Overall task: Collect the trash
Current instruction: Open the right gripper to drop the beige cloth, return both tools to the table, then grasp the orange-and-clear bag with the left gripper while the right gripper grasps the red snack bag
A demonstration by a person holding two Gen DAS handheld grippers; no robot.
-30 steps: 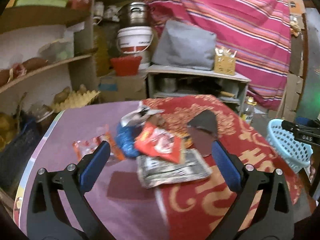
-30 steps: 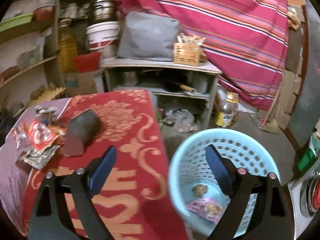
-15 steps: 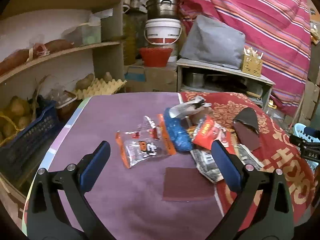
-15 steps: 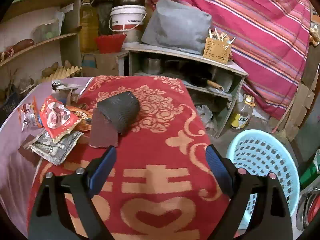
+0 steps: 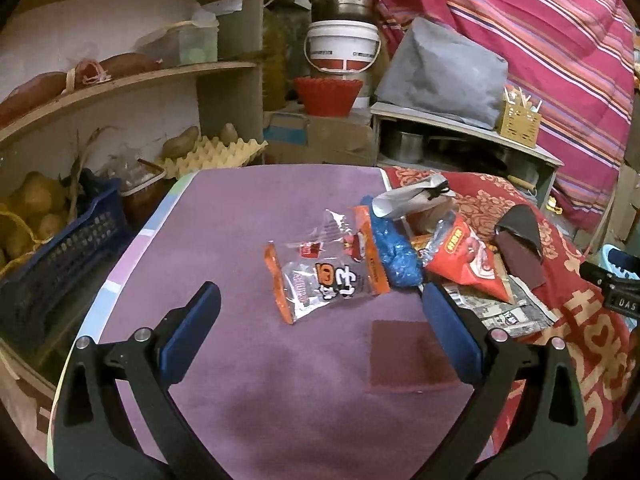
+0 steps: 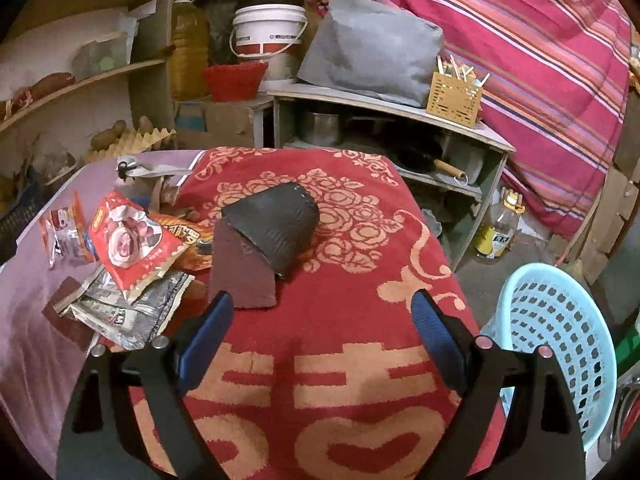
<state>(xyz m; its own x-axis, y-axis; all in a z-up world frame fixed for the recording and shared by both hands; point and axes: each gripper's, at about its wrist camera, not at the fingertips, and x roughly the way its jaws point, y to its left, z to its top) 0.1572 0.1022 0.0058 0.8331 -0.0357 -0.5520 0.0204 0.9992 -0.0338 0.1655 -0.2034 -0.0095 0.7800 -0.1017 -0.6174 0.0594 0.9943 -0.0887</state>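
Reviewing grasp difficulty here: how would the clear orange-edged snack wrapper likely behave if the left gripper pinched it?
The clear orange-edged snack wrapper looks like thin, crinkled film, so it is probably floppy and very light. It appears empty and lies fairly flat on the purple cloth, so it may slide rather than lift. The open left gripper hovers near it.

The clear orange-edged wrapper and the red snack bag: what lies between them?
A crumpled blue wrapper lies between the clear wrapper and the red bag, seen in the left wrist view.
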